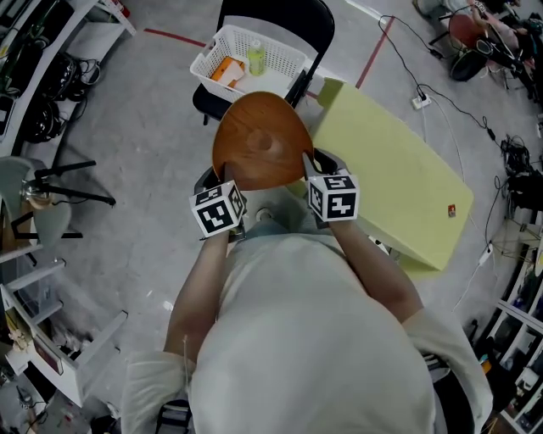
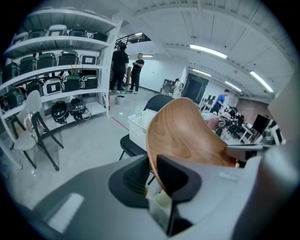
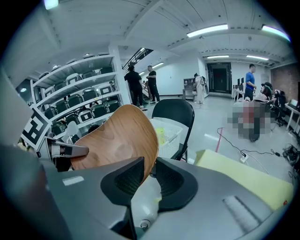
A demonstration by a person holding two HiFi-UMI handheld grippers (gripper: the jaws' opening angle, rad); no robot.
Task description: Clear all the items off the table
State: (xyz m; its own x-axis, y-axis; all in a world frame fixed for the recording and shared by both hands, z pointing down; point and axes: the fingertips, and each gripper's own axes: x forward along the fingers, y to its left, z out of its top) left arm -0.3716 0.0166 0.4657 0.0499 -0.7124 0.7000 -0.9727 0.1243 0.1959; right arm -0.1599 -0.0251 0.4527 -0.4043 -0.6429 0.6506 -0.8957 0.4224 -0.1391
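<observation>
Now | left gripper (image 2: 152,176), right gripper (image 3: 150,180) pinch wooden tray (image 1: 261,140) | ahead: white basket (image 1: 284,52) on black chair (image 1: 280,12) | right: yellow table (image 1: 399,178)

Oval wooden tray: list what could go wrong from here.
The oval wooden tray is tilted and pinched only at its near rim by the left gripper and right gripper; it may slip or pivot. The white plastic basket ahead already holds a yellow-green bottle; the tray could knock it.
</observation>
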